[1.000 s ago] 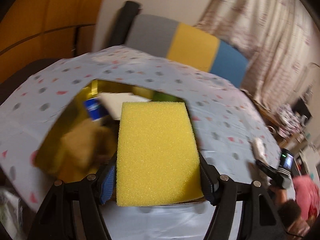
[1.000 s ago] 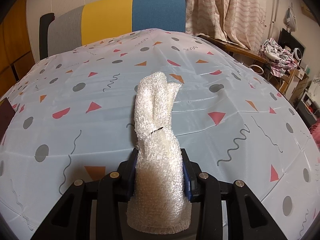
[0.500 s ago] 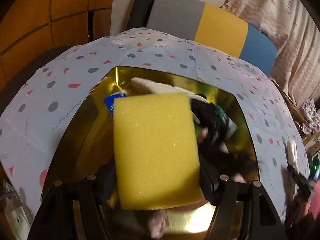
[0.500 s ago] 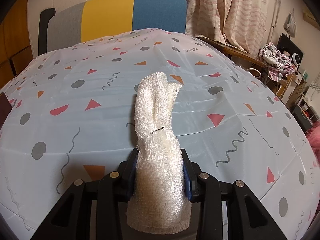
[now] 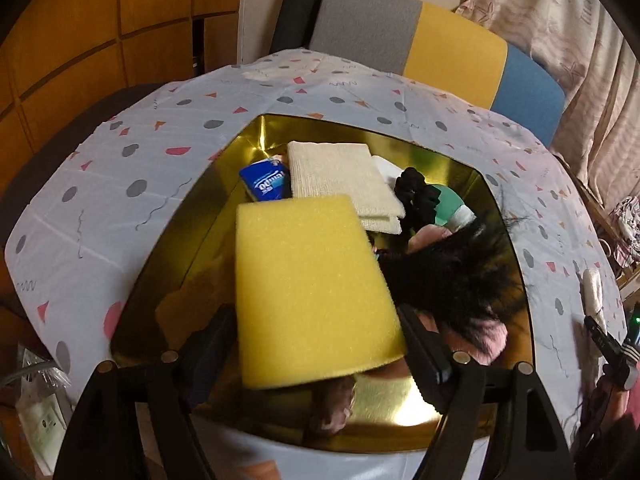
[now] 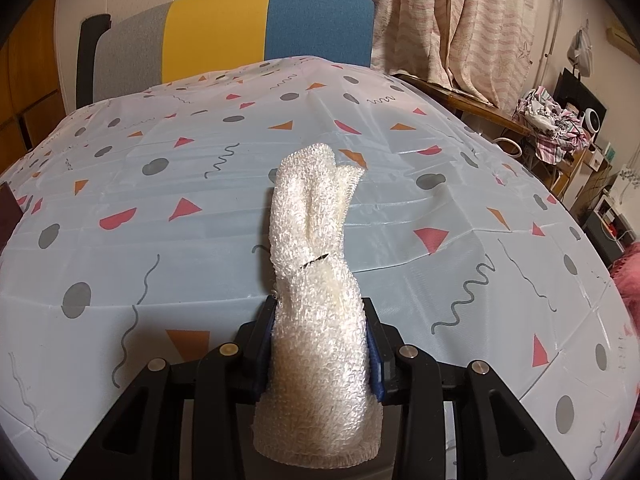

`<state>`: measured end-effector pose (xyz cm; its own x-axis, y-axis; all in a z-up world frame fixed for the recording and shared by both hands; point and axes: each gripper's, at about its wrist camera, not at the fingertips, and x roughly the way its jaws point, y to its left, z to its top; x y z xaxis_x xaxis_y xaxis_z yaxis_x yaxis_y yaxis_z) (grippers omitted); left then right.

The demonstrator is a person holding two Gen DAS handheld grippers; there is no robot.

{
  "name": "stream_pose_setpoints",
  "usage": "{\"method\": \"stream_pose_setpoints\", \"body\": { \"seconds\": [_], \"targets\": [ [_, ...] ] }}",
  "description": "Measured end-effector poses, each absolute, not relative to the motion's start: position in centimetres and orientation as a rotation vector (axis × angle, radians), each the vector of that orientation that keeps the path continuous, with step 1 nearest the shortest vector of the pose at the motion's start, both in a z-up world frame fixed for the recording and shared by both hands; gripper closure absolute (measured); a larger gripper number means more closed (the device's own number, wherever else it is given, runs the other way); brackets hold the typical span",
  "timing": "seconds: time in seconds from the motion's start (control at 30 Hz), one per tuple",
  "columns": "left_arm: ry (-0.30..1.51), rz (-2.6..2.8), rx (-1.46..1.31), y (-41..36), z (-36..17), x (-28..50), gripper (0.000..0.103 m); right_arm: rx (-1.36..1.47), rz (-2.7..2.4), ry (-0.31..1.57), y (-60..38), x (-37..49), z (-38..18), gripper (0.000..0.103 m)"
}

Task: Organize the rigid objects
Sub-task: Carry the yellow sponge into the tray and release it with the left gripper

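Currently: left claw, jaws just widened, releasing yellow sponge above gold bin for stowing. Right claw clamped on white cloth, waiting over surface.

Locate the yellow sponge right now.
Left wrist view, centre: the yellow sponge sits between the left gripper fingers, whose jaws have just been opening, above the gold box, in front of the folded cream cloth.
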<state>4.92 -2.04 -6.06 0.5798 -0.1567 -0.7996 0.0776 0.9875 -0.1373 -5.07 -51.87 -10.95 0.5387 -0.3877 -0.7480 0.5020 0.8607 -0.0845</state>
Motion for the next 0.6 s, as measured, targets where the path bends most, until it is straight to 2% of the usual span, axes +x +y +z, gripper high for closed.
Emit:
{"method": "stream_pose_setpoints", "body": {
  "seconds": [0.43, 0.6],
  "targets": [
    [0.838, -0.255, -0.218, 0.4, -4.6, 1.5, 0.023, 0.028, -0.529, 0.791, -49.4, -5.5, -9.4, 0.069],
    [0.778, -0.306, -0.209, 0.3, -3.7, 0.7, 0.023, 0.116, -0.449, 0.786, -47.7, -6.2, -7.9, 0.069]
  ]
}}
